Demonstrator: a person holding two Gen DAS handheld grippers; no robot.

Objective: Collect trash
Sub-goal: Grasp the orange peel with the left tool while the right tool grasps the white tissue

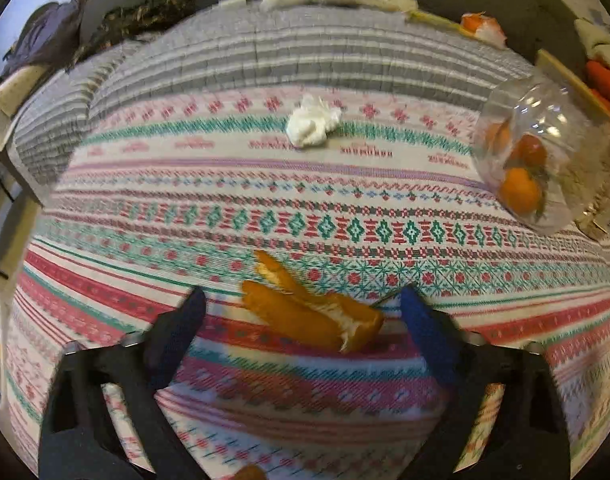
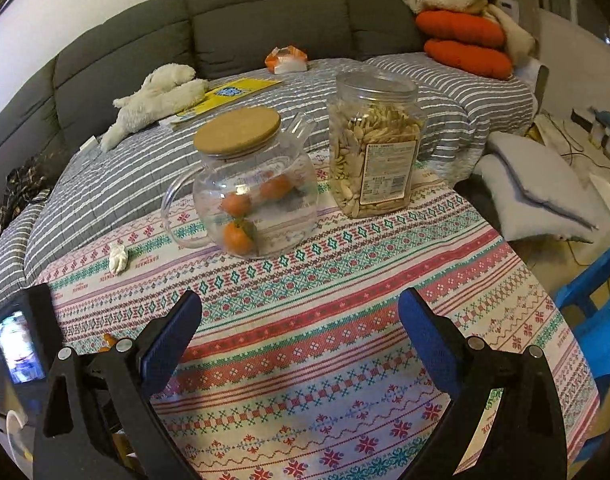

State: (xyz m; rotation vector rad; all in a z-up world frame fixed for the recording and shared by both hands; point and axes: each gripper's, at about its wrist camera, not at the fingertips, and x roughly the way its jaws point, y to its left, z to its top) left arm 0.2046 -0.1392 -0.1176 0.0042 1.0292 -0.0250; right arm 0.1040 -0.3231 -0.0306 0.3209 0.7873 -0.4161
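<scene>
Inside glass teapot [image 2: 249,196] — oranges [image 2: 237,237], seeds jar [image 2: 375,148] beside.

I see woven matt cloth on the table [image 2: 345,320]. Teapot [image 2: 245,200] is clear glossy glass with a matt cork lid [image 2: 237,130]. Seed jar [image 2: 375,148] looks like clear plastic with a paper label. Orange peel [image 1: 309,312] is waxy outside, pithy inside. Tissue [image 1: 311,124] is crumpled soft paper.
</scene>
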